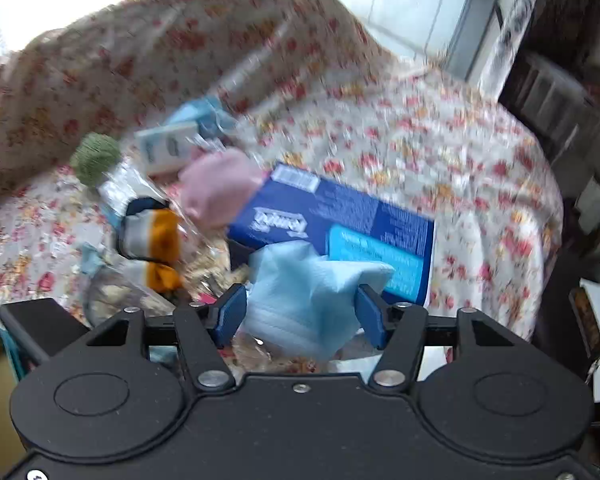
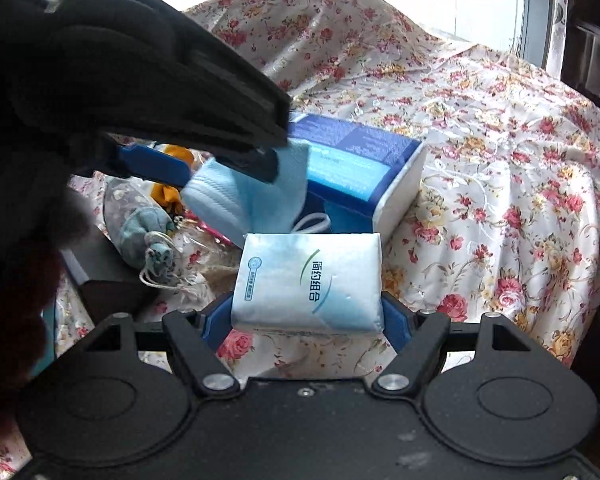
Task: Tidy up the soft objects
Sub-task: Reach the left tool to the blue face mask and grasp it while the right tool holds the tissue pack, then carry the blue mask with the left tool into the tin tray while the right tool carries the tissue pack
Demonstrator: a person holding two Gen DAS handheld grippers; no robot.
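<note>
Blurrily, left tool (image 1: pixel 300 312) grips mask (image 1: pixel 308 300); right tool (image 2: pixel 306 316) clamps tissue pack (image 2: pixel 308 280).

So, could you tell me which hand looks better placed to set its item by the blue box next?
Probably the left: its tongs hold the face mask right against the blue box, while the right tongs hold the tissue pack further back.

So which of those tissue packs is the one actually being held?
The white soft tissue pack, squeezed between the right gripper fingers. The dark blue tissue box just lies on the floral cloth, ungripped.
</note>
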